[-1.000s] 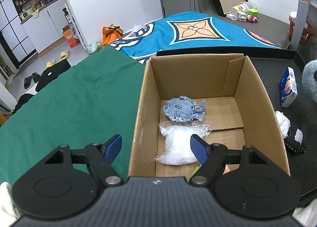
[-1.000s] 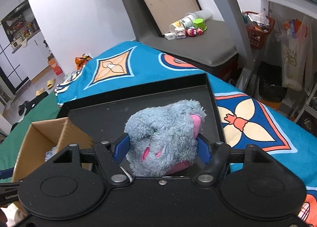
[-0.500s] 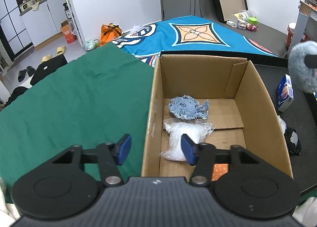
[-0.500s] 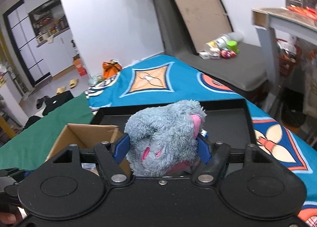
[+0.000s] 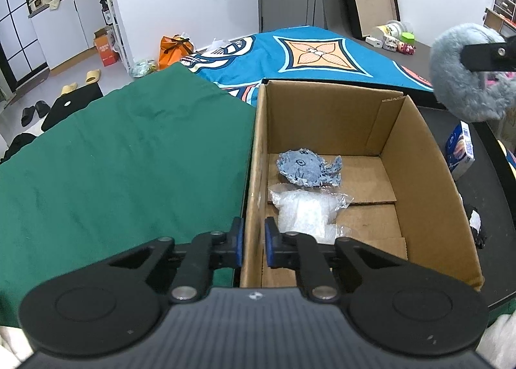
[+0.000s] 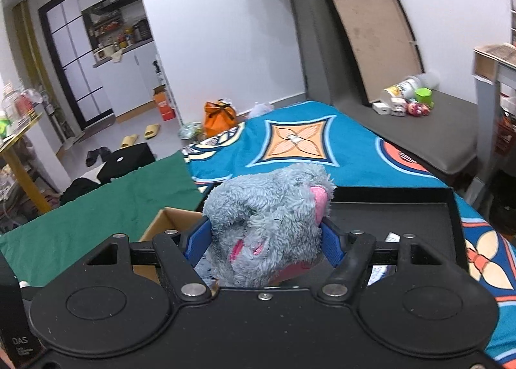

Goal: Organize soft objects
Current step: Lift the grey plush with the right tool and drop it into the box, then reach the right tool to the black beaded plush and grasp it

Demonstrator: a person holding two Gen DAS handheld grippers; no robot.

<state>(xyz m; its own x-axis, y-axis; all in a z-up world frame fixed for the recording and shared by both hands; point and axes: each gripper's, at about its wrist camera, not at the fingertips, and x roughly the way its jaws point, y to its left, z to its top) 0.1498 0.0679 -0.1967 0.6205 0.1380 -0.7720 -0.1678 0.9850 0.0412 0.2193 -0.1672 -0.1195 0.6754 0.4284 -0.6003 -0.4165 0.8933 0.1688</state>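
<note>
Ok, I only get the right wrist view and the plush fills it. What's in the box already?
Observer: A blue fabric fish and a clear plastic bag lie on the floor of the box.
Reviewer: And the left tool?
Observer: The left tool has a pad on each side of the box's left wall and appears clamped on it.
Reviewer: Is the plush over the opening?
Observer: Not yet, it seems. The plush hangs high, off the box's far right corner.
</note>
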